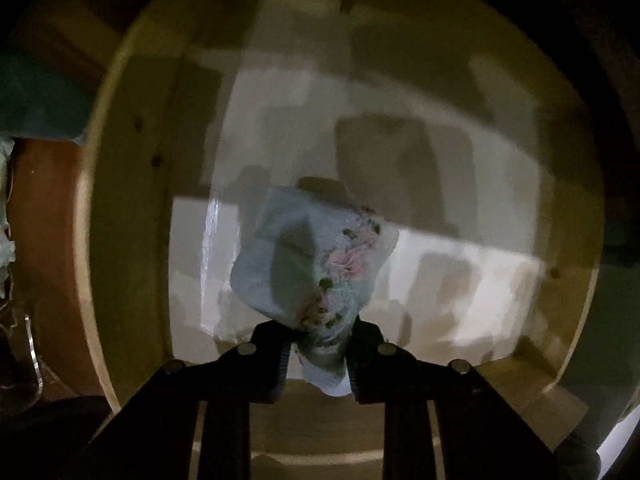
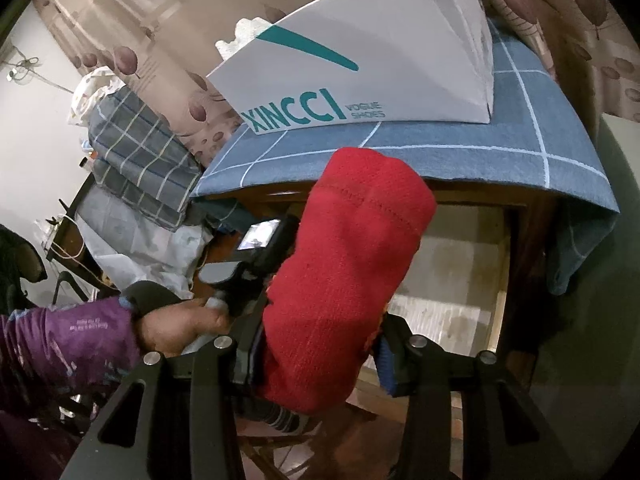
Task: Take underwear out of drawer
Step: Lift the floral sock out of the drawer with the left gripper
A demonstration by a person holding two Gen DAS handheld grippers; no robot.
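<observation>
My left gripper (image 1: 318,354) has its jaws pinched on a pale blue floral underwear (image 1: 312,256), hanging over the pale floor of the open drawer (image 1: 132,208) so it can lift clear. My right gripper (image 2: 316,344) clamps a red underwear (image 2: 344,248) outside the drawer, in front of the blue-clothed table (image 2: 440,140). The dim, blurred left view hides any other contents; the red cloth blocks the drawer's front.

Pale-blue floral underwear (image 1: 316,268) hangs above drawer (image 1: 132,208); red underwear (image 2: 348,256) lifted

Floral pale-blue underwear (image 1: 316,264), red garment (image 2: 352,248)
</observation>
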